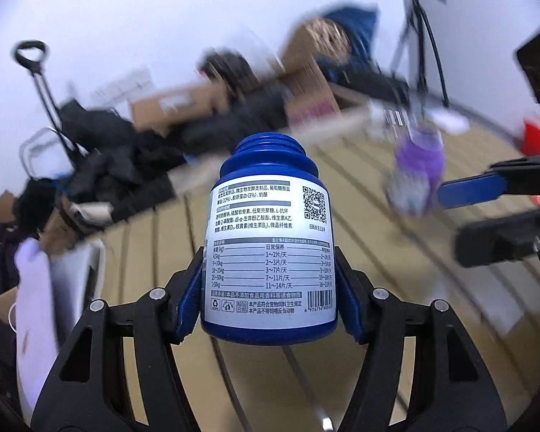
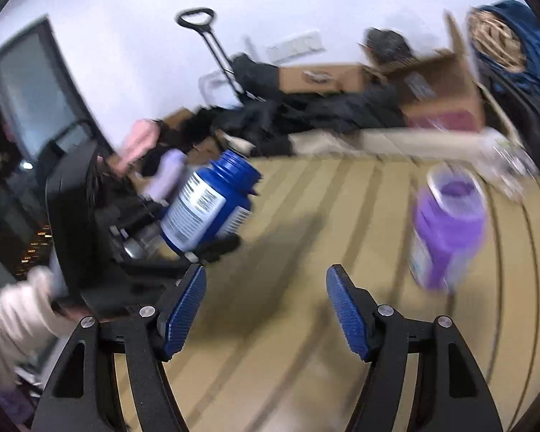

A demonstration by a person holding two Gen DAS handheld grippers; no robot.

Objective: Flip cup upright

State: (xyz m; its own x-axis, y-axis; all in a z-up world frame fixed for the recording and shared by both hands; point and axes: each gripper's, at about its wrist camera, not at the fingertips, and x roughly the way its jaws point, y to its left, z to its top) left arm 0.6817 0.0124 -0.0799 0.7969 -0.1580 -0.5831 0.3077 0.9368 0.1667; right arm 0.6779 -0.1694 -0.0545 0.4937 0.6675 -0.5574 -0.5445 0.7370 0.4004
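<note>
Left wrist view: your left gripper (image 1: 270, 288) clamps the blue plastic bottle with the white printed label (image 1: 270, 248) between its two blue-padded fingers (image 1: 189, 302), which press the lower sides of the body. The bottle is lifted off the beige slatted tabletop (image 1: 396, 288), its open threaded neck pointing away from the camera and upward in this view. To the right, a purple plastic jar with a pale label (image 1: 415, 176) stands on the tabletop, blurred. One blue pad of your right gripper (image 1: 486, 194) reaches in from the right edge, close beside the purple jar.

Right wrist view: your right gripper (image 2: 266, 309) has its fingers (image 2: 347, 313) spread wide with nothing between them, above the tabletop (image 2: 288, 324). The blue bottle (image 2: 208, 205) appears at left, tilted, neck toward the upper right, held in the left gripper (image 2: 183, 248). The purple jar (image 2: 446, 226) stands at right, mouth up, well apart from the bottle. Cardboard boxes (image 2: 439, 86) and dark clothing (image 2: 306, 115) lie along the white wall (image 2: 270, 0) behind.
</note>
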